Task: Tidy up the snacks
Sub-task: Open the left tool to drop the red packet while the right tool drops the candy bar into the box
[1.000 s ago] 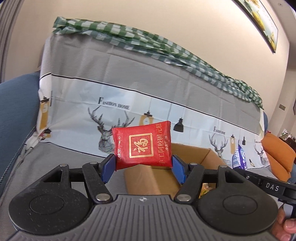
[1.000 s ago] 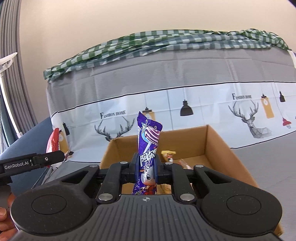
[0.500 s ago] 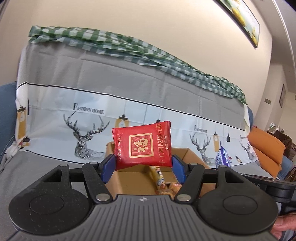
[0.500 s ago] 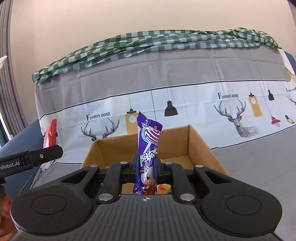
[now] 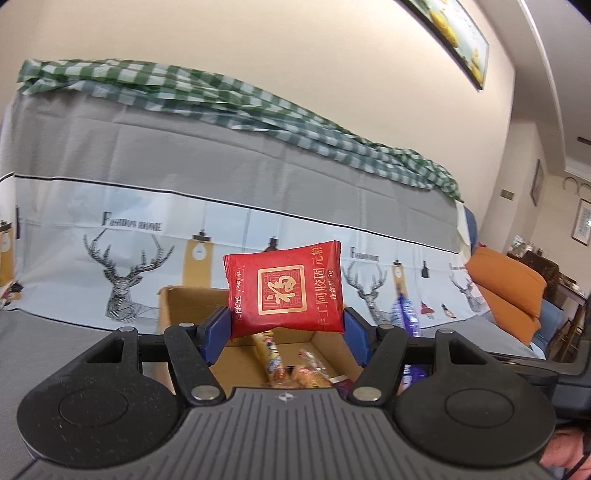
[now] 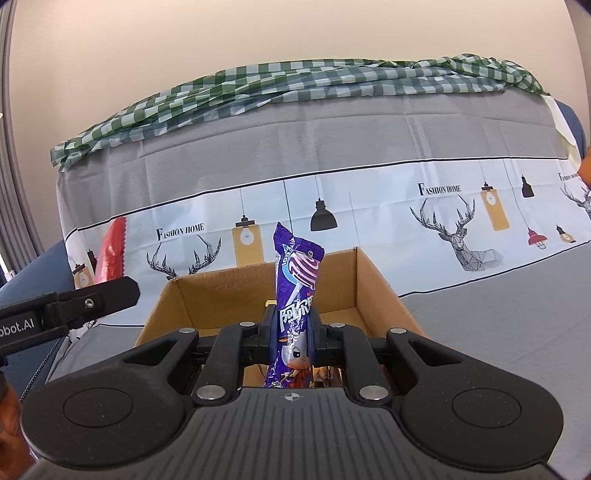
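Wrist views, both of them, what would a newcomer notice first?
A red snack packet stands clamped in the left claw, right above an open cardboard box that already holds snacks. The right claw grips a tall purple lollipop wrapper upright over the same box.

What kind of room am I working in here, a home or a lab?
Most likely a home living room: a sofa under a deer-print cover, orange cushions at its far end, and a framed picture on the wall. The cardboard box for snacks sits on the seat.
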Demonstrator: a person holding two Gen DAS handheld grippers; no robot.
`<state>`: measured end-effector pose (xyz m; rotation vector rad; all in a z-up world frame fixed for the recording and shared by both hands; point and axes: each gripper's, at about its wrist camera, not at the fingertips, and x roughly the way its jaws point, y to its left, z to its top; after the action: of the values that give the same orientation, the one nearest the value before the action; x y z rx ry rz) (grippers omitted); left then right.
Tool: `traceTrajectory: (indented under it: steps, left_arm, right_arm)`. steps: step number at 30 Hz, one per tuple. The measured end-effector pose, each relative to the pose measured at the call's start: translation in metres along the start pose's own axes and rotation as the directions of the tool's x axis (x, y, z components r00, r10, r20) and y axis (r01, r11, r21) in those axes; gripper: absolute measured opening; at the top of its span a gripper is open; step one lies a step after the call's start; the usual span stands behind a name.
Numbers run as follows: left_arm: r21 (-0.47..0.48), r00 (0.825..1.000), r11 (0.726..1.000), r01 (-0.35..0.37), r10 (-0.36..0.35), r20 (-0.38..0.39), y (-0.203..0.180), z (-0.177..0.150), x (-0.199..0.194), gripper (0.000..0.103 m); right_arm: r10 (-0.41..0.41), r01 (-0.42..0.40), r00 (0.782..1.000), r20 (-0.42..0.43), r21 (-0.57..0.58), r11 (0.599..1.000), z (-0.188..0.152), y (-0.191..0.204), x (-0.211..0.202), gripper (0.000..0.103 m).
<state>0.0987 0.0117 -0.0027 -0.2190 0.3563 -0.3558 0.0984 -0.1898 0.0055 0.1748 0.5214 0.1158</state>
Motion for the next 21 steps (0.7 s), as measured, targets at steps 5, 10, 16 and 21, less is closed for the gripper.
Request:
traceTrajectory:
  steps: [5,10,16,21]
  left_arm:
    - [0.043,0.997,0.998,0.054,-0.052,-0.051,-0.01,-0.006,0.007,0.08]
    - [0.037,0.997,0.997,0.06,-0.058,-0.055,-0.004,-0.007,0.004,0.08]
    - [0.08,0.997,0.996,0.045,-0.039,-0.068,-0.011,-0.01,-0.014,0.085]
    - [0.074,0.994,0.996,-0.042,0.048,-0.093,-0.028,-0.009,-0.047,0.087]
  right_arm:
    - [-0.023,0.024,0.999,-0.04,0.013,1.0,-0.002,-0.003,0.006,0.049]
    - [-0.039,0.042,0.998,-0.053,0.066,0.997,-0.001,-0.013,0.008,0.067]
    - [-0.013,0.018,0.998,-0.062,0.085,0.996,-0.001,-0.012,0.003,0.091]
    - [-0.014,0.021,0.998,-0.064,0.112,0.993,0.004,-0.014,-0.026,0.102]
